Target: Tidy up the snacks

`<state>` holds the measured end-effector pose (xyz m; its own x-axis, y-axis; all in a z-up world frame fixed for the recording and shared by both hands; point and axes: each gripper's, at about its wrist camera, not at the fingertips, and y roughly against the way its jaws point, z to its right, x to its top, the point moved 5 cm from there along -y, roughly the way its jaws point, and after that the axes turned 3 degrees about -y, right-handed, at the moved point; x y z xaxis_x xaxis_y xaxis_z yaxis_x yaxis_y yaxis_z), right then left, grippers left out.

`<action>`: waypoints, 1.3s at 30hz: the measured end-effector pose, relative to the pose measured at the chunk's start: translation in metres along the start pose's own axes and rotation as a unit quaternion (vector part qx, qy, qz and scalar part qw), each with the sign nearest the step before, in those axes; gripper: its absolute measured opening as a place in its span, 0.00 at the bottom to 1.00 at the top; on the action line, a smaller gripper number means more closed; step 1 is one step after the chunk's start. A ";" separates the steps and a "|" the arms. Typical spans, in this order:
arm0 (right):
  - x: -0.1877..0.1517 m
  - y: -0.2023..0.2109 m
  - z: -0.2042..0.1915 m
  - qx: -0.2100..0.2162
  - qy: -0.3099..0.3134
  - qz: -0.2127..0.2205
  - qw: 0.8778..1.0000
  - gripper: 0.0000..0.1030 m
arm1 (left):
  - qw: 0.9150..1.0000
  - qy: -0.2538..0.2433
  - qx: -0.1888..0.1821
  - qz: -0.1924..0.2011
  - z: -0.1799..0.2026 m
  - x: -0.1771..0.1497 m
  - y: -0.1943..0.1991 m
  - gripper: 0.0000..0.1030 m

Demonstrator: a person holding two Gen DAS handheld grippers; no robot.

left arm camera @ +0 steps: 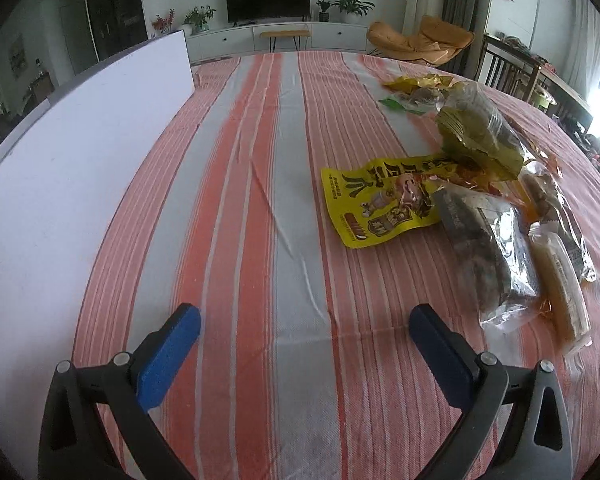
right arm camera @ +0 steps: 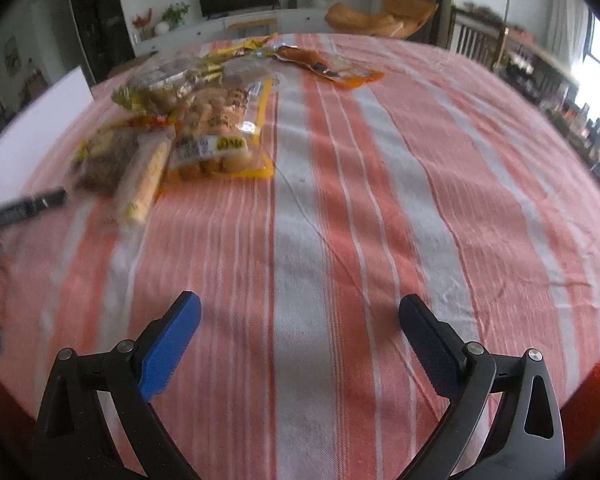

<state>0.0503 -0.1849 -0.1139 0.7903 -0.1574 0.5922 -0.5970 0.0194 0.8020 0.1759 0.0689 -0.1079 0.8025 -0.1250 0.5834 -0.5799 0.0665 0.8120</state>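
Hovering w/ jaws apart, empty: left gripper & right gripper over red-and-white striped cloth on desk. Lying heaped nearby: yellow printed foil snack pouch, clear crinkly bag of brown biscuits. Risking slippery film sliding out, overlapping packs dragging along.

Snack packets heaped flat on striped cloth; orange pouch apart.
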 end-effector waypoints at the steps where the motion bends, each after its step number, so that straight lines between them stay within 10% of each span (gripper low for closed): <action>1: 0.008 0.000 0.001 0.020 -0.017 0.004 1.000 0.98 | 1.000 0.000 0.000 0.000 0.000 0.000 0.000 1.00; 11: 0.119 -0.080 -0.068 0.056 0.055 -0.046 0.996 0.95 | 1.000 0.001 -0.001 0.001 0.000 -0.002 0.000 1.00; 14: 0.116 -0.092 -0.090 0.034 0.112 -0.059 0.991 0.63 | 1.000 0.001 -0.001 0.001 0.000 -0.002 0.000 1.00; 17: 0.110 -0.087 -0.081 0.041 0.102 -0.061 0.992 0.59 | 1.000 0.001 -0.001 0.001 0.001 -0.002 0.001 1.00; 23: 0.099 -0.074 -0.013 -0.032 0.091 -0.033 0.995 0.71 | 1.000 0.001 -0.001 0.001 0.000 -0.002 0.001 1.00; 39: 0.089 -0.071 0.028 -0.008 0.059 0.010 0.998 0.92 | 1.000 0.001 -0.001 0.001 0.000 -0.003 0.001 1.00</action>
<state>0.1592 -0.2280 -0.1207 0.7893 -0.0389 0.6128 -0.6117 0.0369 0.7902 0.1732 0.0696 -0.1085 0.8021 -0.1237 0.5842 -0.5806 0.0677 0.8114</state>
